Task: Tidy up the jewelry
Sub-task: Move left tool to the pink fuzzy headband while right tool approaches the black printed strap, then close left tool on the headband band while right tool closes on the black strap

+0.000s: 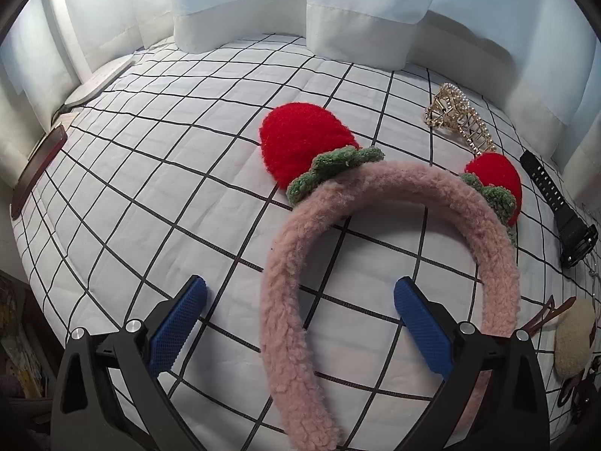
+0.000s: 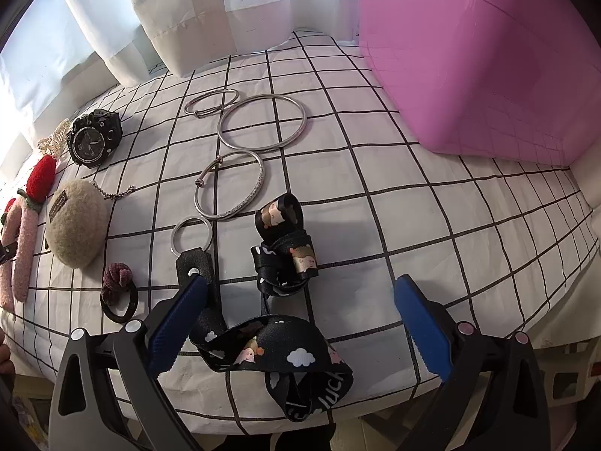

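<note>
Left hand-held gripper [image 1: 300, 323] spread wide, straddling fuzzy pink strawberry headband [image 1: 375, 203]; right hand-held gripper [image 2: 300, 323] spread wide over black cartoon-print lanyard [image 2: 278, 342].

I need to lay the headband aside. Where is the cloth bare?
Bare cloth lies left of the headband, out to the brown case, and between the bangles and the pink box. It is crowded around the watch, pouch, hair tie and strap.
</note>
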